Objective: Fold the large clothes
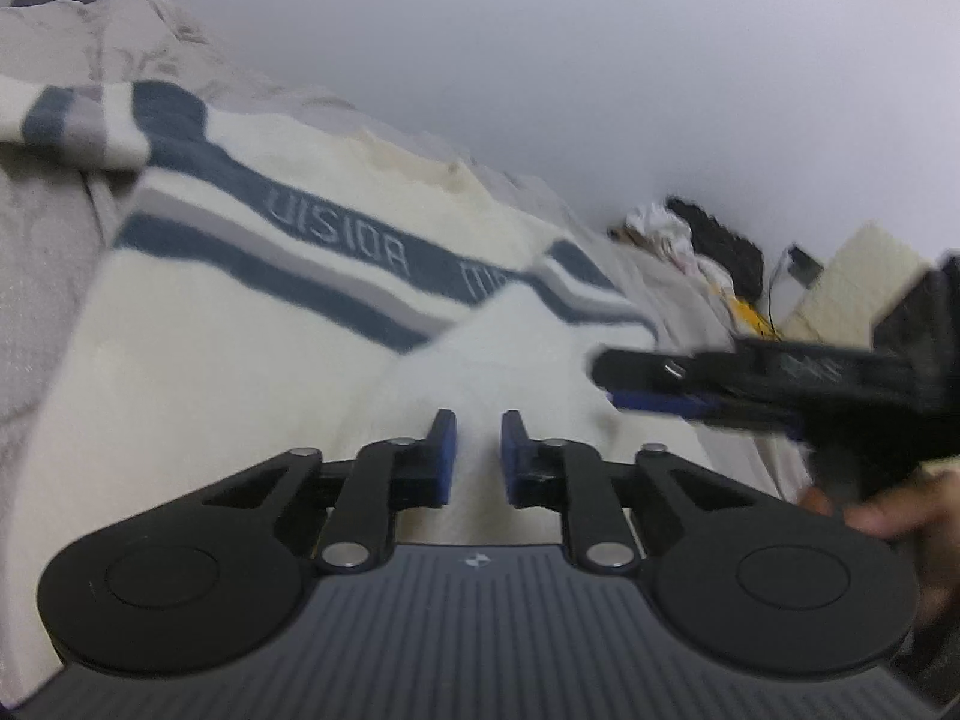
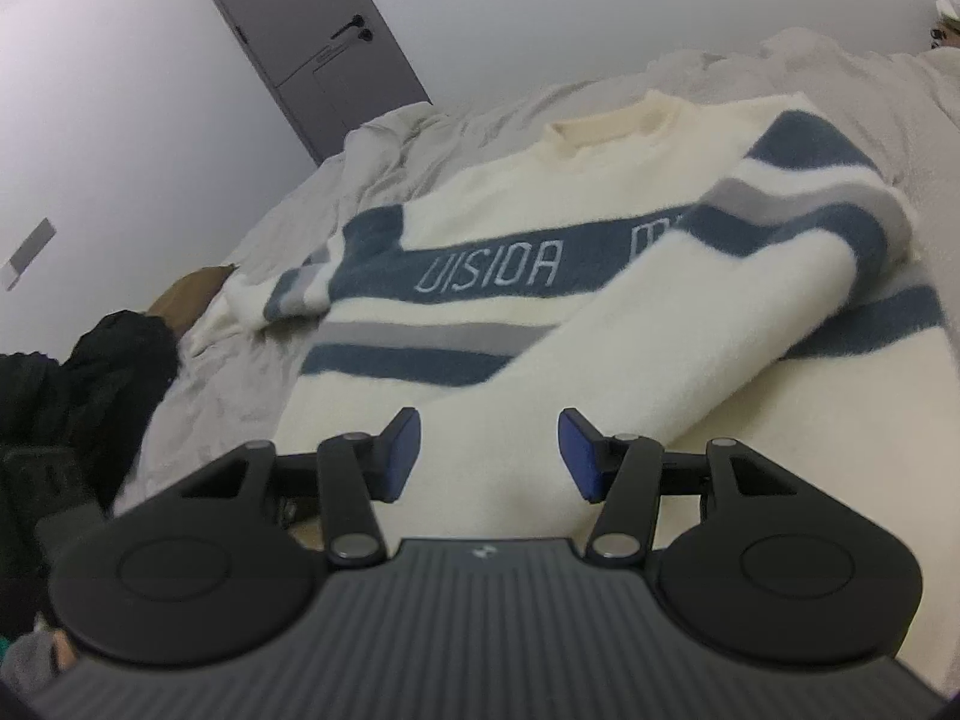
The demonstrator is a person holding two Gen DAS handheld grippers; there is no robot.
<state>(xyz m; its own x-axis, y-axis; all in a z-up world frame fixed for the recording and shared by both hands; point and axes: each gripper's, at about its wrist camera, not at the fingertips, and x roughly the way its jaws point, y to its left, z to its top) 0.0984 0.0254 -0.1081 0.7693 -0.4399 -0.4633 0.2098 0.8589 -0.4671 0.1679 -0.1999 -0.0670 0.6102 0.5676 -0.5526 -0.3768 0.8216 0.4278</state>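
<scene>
Garment: a cream fluffy knit sweater with blue and grey chest stripes lies flat on the wrinkled beige bed, collar towards the wall.
Folded part: one cream sleeve lies diagonally across the sweater's chest; its long axis runs from the striped shoulder down to the cuff just ahead of both tools.
Left hand-held gripper: jaws nearly together, cream cuff fabric between the blue pads; whether they pinch it I cannot tell.
Right hand-held gripper: jaws apart, holding nothing, the cuff end just beyond its tips.
Nearer hand: the left, by my judgement, sits closest on the cuff.
Next move: probably the opposite sleeve, bunched on the sweater's far side towards the grey door.
</scene>
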